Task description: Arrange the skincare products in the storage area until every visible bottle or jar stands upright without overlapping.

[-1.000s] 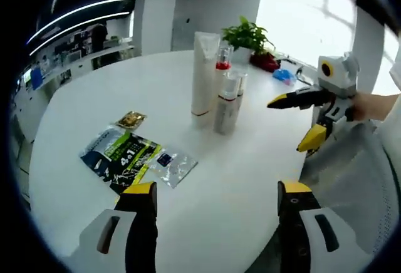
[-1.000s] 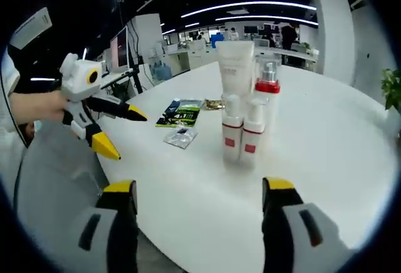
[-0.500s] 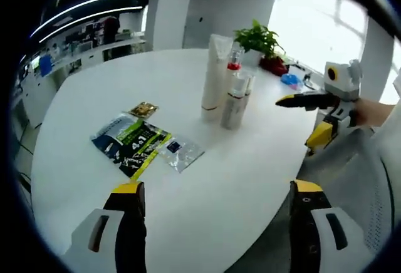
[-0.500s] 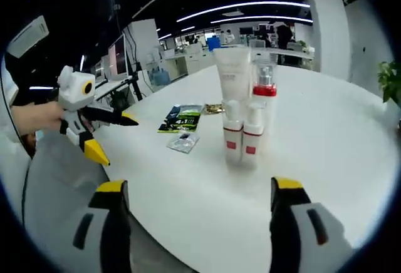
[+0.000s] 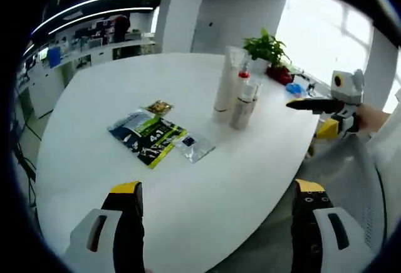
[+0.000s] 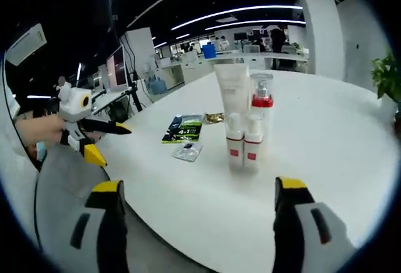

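Observation:
Four skincare products stand upright in a tight cluster on the white round table (image 5: 125, 79): a tall white tube (image 5: 225, 84) (image 6: 232, 91), a clear bottle with a red collar (image 5: 244, 71) (image 6: 261, 101), and two small white pump bottles (image 5: 243, 105) (image 6: 243, 146) in front of them. My left gripper (image 5: 218, 191) (image 6: 116, 145) is open and hangs off the table's near edge, well short of the cluster. My right gripper (image 6: 200, 188) (image 5: 305, 121) is open too, held by a hand beyond the rim on the other side. Neither holds anything.
A green-and-black packet (image 5: 147, 138) (image 6: 185, 129), a silver sachet (image 5: 193, 148) (image 6: 188, 153) and a small gold sachet (image 5: 160, 107) (image 6: 215, 118) lie flat beside the cluster. A potted plant (image 5: 269, 47) stands at the far rim. Grey-clad legs show below both grippers.
Both cameras have drawn back from the table, so the cluster looks smaller and farther. The products and sachets have not moved. Both grippers stay open.

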`<control>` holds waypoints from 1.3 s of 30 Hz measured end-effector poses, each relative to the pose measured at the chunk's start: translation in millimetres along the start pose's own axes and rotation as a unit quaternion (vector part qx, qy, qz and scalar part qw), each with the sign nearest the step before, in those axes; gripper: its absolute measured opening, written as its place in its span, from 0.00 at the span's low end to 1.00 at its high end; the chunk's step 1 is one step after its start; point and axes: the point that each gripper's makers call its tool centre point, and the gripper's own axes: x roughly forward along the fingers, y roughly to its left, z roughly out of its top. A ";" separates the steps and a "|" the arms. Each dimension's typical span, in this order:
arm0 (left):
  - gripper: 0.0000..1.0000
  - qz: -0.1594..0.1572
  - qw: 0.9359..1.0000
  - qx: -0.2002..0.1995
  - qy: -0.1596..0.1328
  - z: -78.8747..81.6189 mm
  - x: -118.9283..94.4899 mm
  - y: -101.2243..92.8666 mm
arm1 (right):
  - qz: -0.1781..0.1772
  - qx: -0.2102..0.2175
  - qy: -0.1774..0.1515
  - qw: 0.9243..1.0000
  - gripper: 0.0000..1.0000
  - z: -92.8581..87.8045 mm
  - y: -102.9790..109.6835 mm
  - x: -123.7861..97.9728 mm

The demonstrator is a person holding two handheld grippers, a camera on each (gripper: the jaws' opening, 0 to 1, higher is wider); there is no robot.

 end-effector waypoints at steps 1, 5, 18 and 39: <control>0.97 0.001 1.000 -0.001 0.003 -1.9 -1.3 1.8 | -0.002 0.002 0.000 1.000 1.00 -0.5 0.1 0.1; 0.97 -0.001 1.000 -0.004 0.014 -8.6 -5.2 2.8 | -0.012 -0.009 0.008 1.000 1.00 -2.5 2.8 -1.7; 0.97 -0.014 0.999 0.011 0.031 -10.2 -9.0 -4.0 | -0.032 0.005 0.000 0.999 0.98 6.1 2.1 -7.0; 0.97 -0.019 0.992 0.097 0.076 0.8 21.1 2.8 | -0.038 -0.044 0.005 0.998 1.00 0.7 10.3 0.7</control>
